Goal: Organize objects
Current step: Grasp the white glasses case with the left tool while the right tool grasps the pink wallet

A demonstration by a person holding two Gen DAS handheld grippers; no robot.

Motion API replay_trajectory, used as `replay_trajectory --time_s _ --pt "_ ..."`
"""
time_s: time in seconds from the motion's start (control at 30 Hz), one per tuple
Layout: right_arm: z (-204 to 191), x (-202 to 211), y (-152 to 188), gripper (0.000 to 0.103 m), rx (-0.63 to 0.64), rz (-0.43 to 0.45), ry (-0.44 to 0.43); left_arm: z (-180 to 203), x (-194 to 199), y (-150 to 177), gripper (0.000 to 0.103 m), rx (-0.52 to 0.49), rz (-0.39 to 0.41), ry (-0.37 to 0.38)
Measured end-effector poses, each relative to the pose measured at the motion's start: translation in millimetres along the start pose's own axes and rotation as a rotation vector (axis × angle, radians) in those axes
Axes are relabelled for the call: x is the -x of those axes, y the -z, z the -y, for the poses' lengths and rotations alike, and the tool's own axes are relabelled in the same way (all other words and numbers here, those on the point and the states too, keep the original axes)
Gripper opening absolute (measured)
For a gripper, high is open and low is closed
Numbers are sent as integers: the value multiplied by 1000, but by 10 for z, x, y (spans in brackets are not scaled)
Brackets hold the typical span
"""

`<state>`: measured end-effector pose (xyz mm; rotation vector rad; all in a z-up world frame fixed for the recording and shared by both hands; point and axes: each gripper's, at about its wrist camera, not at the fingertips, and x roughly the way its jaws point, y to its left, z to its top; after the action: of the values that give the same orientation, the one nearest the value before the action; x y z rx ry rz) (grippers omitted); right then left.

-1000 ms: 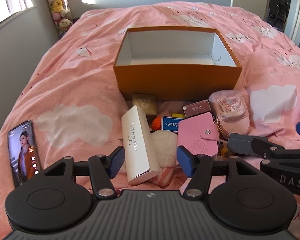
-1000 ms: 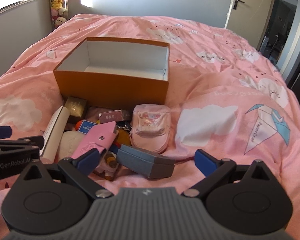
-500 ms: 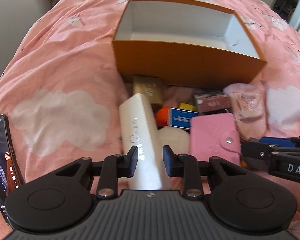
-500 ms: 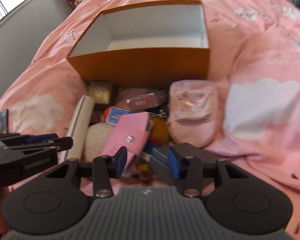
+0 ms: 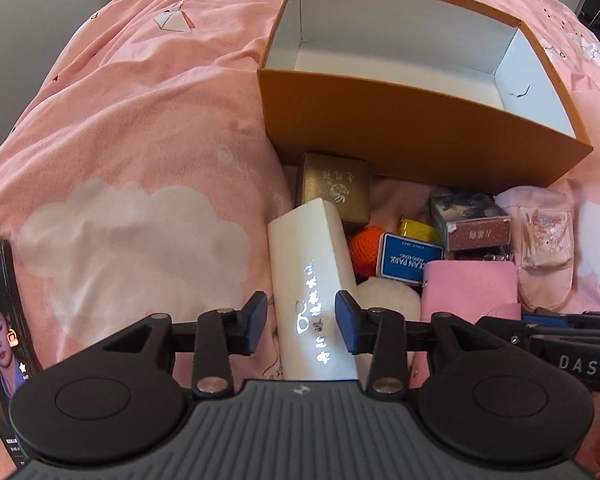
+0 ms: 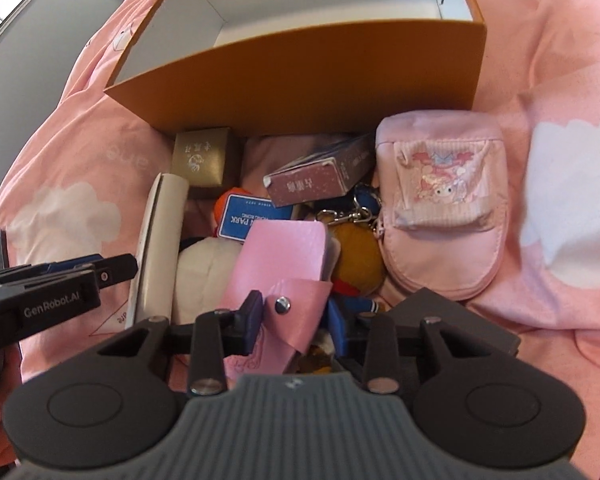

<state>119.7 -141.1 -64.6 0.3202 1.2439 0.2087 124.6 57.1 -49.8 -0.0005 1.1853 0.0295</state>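
Nearest, the left gripper straddles the long white case, pads just beside its sides but seemingly not yet pressing, so it reads as released and lined up lengthwise for a firm pinch. The right gripper likewise brackets the pink card wallet; whether it is clenched I cannot tell. Beyond the clutter, the orange box sits open-topped on the pink bedspread, probably the destination.
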Motion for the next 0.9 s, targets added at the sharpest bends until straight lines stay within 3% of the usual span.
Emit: replay_trajectory --time_s 0.17,0.27,0.43,0.6,0.9 --pt "-35 10 -17 36 9 6 7 64 -27 -43 52 -17 -25 0" --pt "-150 59 13 36 60 23 28 65 -67 -44 61 -20 -46 -5" --pt "-251 127 5 32 113 49 19 93 -220 -53 65 -20 -92 -7" --pt "-140 24 -69 33 57 12 -8 200 -367 -48 71 -44 -130 -21" --pt "-9 -214 -96 52 -8 -52 -57 297 -491 -117 78 -71 -114 -64"
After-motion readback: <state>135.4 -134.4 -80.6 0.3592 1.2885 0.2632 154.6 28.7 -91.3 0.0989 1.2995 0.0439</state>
